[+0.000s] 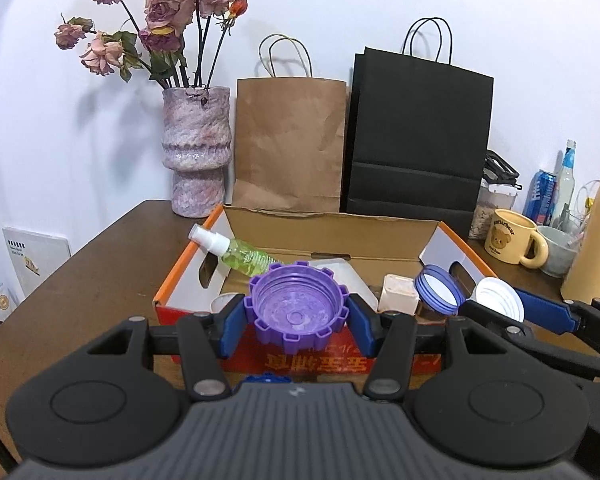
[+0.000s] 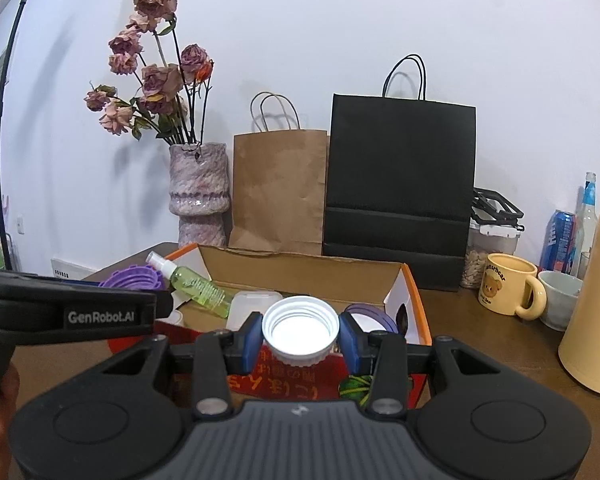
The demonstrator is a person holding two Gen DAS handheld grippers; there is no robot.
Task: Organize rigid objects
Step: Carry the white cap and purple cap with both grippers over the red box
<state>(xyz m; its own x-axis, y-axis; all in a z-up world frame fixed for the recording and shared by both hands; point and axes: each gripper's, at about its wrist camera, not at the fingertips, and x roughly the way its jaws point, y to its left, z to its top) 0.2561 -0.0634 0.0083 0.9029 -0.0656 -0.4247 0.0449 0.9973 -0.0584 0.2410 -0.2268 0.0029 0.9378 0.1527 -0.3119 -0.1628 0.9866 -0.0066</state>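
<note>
The left gripper [image 1: 298,322] has its jaws clamped on a purple notched lid [image 1: 298,308], open side up, held just in front of the near wall of the cardboard box [image 1: 332,230]. The right gripper [image 2: 302,340] holds a white screw cap [image 2: 300,328] the same way, jaws pinched against its sides, to the right of the left one.

The box already holds a green spray bottle [image 1: 240,254] leaning on its far-left corner, a blue-rimmed lid [image 1: 438,288], a pale block [image 1: 400,294] and a white container — so sorting looks well underway, with both caps not yet dropped in.

Free room inside is mostly at the middle; the upright back flap and orange edges bound it. Beyond stand a vase [image 1: 196,152] and paper bags; a bear mug [image 2: 508,284] sits right on the tabletop [image 1: 100,280].
</note>
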